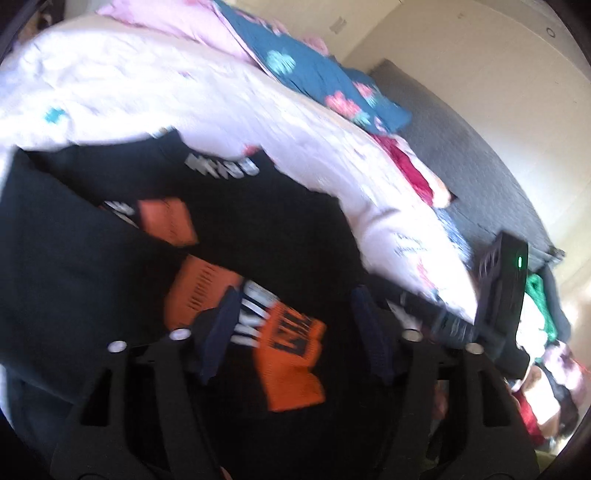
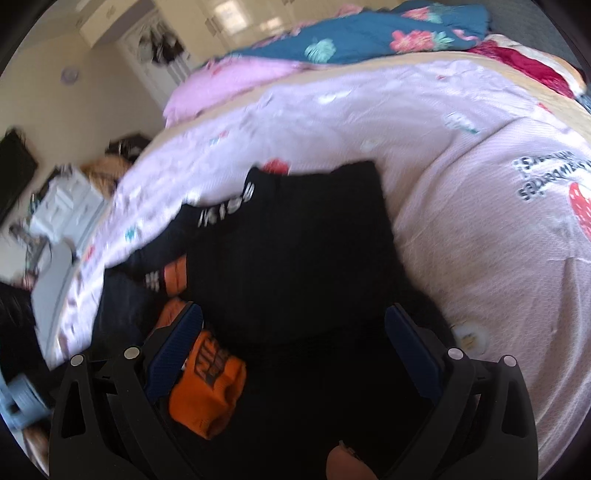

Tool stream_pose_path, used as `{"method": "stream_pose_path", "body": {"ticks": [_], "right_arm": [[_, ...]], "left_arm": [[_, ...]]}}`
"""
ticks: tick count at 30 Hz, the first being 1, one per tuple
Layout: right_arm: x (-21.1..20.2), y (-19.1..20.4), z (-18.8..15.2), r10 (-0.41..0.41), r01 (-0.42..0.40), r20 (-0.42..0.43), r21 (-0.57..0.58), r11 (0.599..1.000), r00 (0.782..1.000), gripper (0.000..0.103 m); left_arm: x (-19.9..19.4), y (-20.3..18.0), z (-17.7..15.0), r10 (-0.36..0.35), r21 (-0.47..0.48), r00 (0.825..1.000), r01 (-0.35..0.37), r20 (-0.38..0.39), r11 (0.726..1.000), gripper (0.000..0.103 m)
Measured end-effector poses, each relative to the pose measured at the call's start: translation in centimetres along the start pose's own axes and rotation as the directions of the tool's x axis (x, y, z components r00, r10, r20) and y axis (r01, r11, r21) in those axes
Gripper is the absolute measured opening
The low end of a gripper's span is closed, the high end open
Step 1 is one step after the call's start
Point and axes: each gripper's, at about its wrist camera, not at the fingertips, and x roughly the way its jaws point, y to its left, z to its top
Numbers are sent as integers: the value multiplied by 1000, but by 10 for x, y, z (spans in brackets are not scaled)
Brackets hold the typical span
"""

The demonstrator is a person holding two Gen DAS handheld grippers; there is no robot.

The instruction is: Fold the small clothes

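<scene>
Left gripper point(image 1: 299, 332): jaws spread, nothing pinched; both blue pads hang just over the orange print, with cloth under the gap but not between the pads.
Black shirt point(image 1: 258, 229): lies on the bed in front of both grippers, partly folded, with a dark flap laid over its right half and orange-and-white lettering showing on the left.
Pink sheet point(image 2: 480, 229): covers the bed under the shirt; strawberry print and lettering to the right.
Blue floral blanket point(image 2: 369, 33): bunched at the far edge of the bed, well apart from the shirt.
Right gripper point(image 2: 295, 339): jaws spread wide over the near part of the shirt, gripping nothing; the left pad sits by the orange print, the right pad near the shirt's right edge.
Task state (judged): a fold is under way and not finished; the shirt looks lumpy, its edges not squared.
Risk, grab: closing on the middle of the cloth may catch several layers and drag the fold open.
Risk, sheet: a low pinch at the right edge could take the pink sheet along.
Risk, blur: both views are smeared, so the edges are hard to place.
</scene>
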Motion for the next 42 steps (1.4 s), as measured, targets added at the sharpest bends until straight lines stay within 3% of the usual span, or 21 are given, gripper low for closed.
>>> {"method": "stream_pose_path", "body": {"ticks": [1, 2, 3, 6, 7, 9, 10, 13, 16, 19, 24, 30, 34, 42], "right_arm": [[7, 7, -5, 5, -6, -34, -27, 1000, 999, 93], [11, 12, -9, 14, -16, -54, -39, 999, 998, 82], [15, 16, -13, 27, -30, -78, -48, 998, 997, 79], [34, 30, -28, 52, -61, -159, -51, 997, 986, 74], [37, 33, -32, 40, -50, -158, -56, 997, 987, 71], [37, 41, -35, 22, -34, -132, -87, 996, 991, 53], [36, 44, -36, 36, -49, -124, -98, 994, 992, 33], [28, 47, -35, 115, -124, -100, -94, 988, 988, 9], [18, 54, -31, 141, -148, -65, -128, 981, 988, 8], [-8, 70, -21, 175, -165, 24, -226, 960, 984, 8], [-36, 108, 7, 188, -125, 132, -383, 915, 973, 7], [-78, 137, 49, 241, -83, 281, -476, 875, 929, 7], [-78, 113, 60, 200, -46, 328, -424, 905, 923, 7], [-27, 60, 54, 41, 51, 279, -316, 947, 959, 7]], "left_arm": [[-6, 4, 4, 42, 1, 999, -42, 22, 999, 67], [-10, 8, 7, 83, 2, 996, -83, 40, 997, 73], [-15, 12, 10, 130, 2, 990, -130, 58, 992, 78], [-32, 33, 18, 288, -32, 952, -286, 108, 958, 82], [-36, 40, 19, 312, -54, 943, -308, 119, 950, 83], [-46, 52, 23, 335, -99, 933, -324, 135, 941, 88], [-54, 60, 25, 348, -130, 925, -331, 150, 935, 88], [-73, 75, 28, 394, -188, 899, -361, 190, 913, 88], [-90, 90, 31, 452, -248, 867, -400, 211, 883, 88], [-107, 106, 30, 438, -313, 870, -361, 227, 878, 88], [-116, 118, 30, 454, -361, 858, -356, 239, 862, 88], [-109, 128, 31, 465, -375, 859, -367, 214, 851, 88], [-99, 130, 31, 471, -366, 862, -384, 187, 848, 88], [-71, 130, 27, 461, -340, 880, -401, 117, 851, 88]]}}
